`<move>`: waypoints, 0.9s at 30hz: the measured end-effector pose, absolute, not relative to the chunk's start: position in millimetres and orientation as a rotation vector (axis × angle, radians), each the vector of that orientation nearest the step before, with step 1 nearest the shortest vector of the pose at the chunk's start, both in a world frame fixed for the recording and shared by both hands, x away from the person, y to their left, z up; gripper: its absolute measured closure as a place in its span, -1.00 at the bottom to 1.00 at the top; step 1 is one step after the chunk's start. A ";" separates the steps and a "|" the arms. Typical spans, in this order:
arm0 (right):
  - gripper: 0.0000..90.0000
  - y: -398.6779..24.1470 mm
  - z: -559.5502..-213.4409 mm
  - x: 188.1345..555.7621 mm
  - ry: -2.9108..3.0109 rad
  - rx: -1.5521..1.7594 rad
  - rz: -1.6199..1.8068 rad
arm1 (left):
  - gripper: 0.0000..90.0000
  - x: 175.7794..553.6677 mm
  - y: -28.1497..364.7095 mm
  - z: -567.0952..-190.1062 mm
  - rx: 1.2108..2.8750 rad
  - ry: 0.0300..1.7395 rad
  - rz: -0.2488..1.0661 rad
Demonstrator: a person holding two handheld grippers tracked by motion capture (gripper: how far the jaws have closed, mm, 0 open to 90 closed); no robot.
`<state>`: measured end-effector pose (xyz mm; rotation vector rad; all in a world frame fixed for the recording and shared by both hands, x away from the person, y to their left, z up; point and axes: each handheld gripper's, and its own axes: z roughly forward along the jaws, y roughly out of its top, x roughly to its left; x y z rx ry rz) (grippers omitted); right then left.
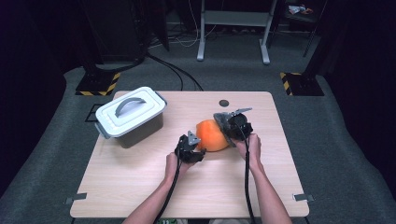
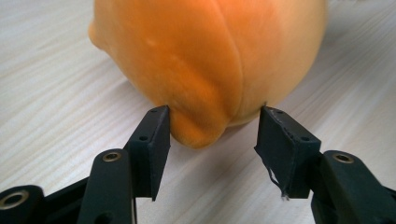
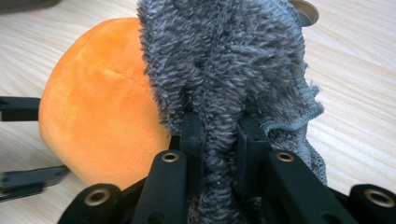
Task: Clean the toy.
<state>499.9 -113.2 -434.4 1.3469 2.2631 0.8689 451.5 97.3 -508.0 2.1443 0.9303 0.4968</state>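
An orange plush ball (image 1: 212,135) lies at the middle of the wooden table (image 1: 140,186). My left gripper (image 1: 200,151) sits at its near-left side. In the left gripper view the jaws stand apart, one on each side of a small bulge at the bottom of the plush (image 2: 205,60), and the pads do not squeeze it, so the left gripper (image 2: 212,121) is open. My right gripper (image 1: 229,126) is at the plush's right side. It (image 3: 219,123) is shut on a shaggy grey cloth (image 3: 224,56), which rests against the plush (image 3: 98,107).
A grey box (image 1: 131,115) with a handled lid stands at the table's back left. A small dark round spot (image 1: 224,102) lies near the far edge, behind the plush. The person's forearms come in from the near edge.
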 end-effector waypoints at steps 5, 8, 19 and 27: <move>0.69 -114.0 -434.0 497.2 2.260 1.340 0.893 | 0.55 453.4 95.3 -510.9 2.134 0.947 0.515; 0.69 -115.9 -431.9 494.0 2.249 1.340 0.912 | 0.72 453.3 97.5 -508.6 2.116 0.940 0.499; 0.68 -115.2 -407.4 476.5 2.272 1.278 0.987 | 0.80 444.0 104.6 -491.7 2.111 0.862 0.495; 0.68 -91.6 -389.7 474.4 2.306 1.218 1.047 | 0.79 441.2 104.7 -488.6 2.118 0.840 0.500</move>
